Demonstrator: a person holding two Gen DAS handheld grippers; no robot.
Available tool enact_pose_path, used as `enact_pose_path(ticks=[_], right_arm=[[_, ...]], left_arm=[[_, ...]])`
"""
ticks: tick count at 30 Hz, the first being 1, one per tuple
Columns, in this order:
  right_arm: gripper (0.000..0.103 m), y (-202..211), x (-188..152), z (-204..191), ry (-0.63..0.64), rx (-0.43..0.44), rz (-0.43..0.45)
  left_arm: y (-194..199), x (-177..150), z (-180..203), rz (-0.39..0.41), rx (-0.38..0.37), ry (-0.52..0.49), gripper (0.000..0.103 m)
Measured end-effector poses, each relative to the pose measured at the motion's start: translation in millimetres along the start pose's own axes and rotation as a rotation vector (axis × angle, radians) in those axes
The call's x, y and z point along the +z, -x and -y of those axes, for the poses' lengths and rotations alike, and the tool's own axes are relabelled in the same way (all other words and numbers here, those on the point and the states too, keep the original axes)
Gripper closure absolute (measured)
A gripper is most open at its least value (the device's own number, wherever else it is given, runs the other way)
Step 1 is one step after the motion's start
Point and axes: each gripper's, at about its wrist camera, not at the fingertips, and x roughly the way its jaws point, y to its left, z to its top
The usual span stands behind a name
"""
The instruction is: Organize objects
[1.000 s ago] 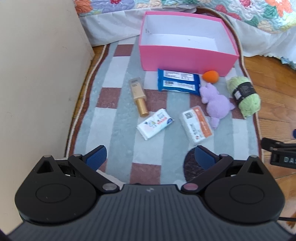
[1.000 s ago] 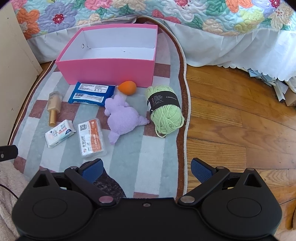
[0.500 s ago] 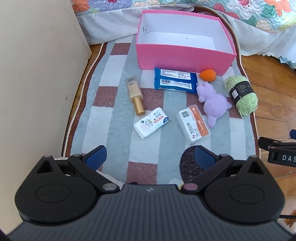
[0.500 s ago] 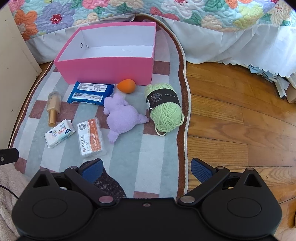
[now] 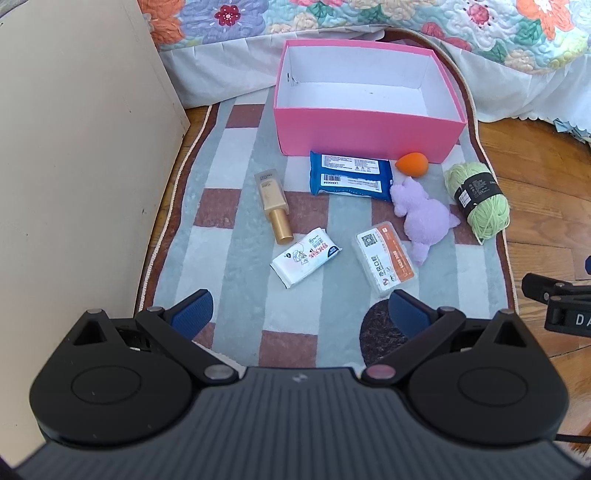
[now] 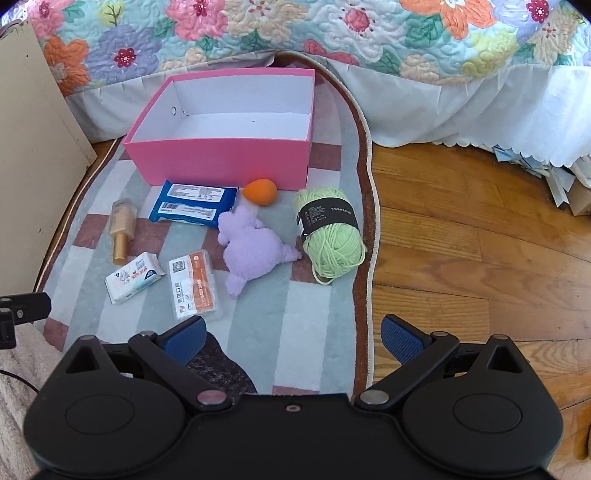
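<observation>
An empty pink box stands at the far end of a striped rug. In front of it lie a blue wipes pack, an orange sponge, a purple plush, green yarn, a gold bottle, a white tissue pack and an orange-white packet. My left gripper and right gripper are open and empty, held above the rug's near end.
A cream cabinet side stands left of the rug. A bed with a floral quilt and white skirt lies behind the box. Wood floor is on the right. A dark round patch marks the rug's near end.
Both grippers have tilted up and pulled back slightly, so the box and objects sit lower and more of the bed shows. Nothing on the rug moved.
</observation>
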Motion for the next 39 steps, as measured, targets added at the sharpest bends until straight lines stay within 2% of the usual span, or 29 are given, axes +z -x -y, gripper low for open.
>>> enact_pose_path(ticks=[7, 14, 18, 21, 23, 26, 27, 30, 36, 39], right_arm=[[0.001, -5.4, -2.6, 0.8, 0.005, -0.002, -0.016], [0.001, -2.8, -3.1, 0.3, 0.012, 0.002, -0.006], [0.001, -1.2, -5.1, -0.9, 0.034, 0.036, 0.015], [0.001, 5.8, -7.8, -3.8, 0.083, 0.099, 0.091], [0.001, 13.5, -8.9, -8.0, 0.136, 0.124, 0.185], [0.001, 24.5, -13.7, -8.3, 0.253, 0.253, 0.364], [0.001, 24.8, -11.9, -8.2, 0.279, 0.280, 0.376], [0.001, 12.2, -0.2, -10.2, 0.323, 0.313, 0.336], [0.001, -31.9, 15.3, -17.4, 0.315, 0.365, 0.227], [0.001, -44.3, 4.7, -27.2, 0.351, 0.369, 0.218]], left_arm=[[-4.8, -0.8, 2.6, -0.014, 0.001, -0.004, 0.000], [3.3, -4.8, 6.0, 0.036, -0.019, -0.004, 0.000], [5.5, -6.9, 4.6, 0.066, -0.005, -0.001, 0.000], [4.8, -4.9, 3.8, 0.077, 0.018, -0.017, 0.000], [4.1, -0.1, 3.2, 0.081, 0.023, -0.025, 0.000], [1.2, 13.1, 0.8, 0.089, 0.002, -0.018, 0.000], [0.3, 18.0, 0.7, 0.100, -0.013, -0.020, 0.000], [-7.5, 33.4, 2.5, 0.114, -0.080, -0.024, 0.000], [-44.3, 56.9, 18.6, 0.078, -0.175, -0.018, 0.002], [-68.1, 58.5, 26.6, 0.050, -0.243, -0.005, 0.002]])
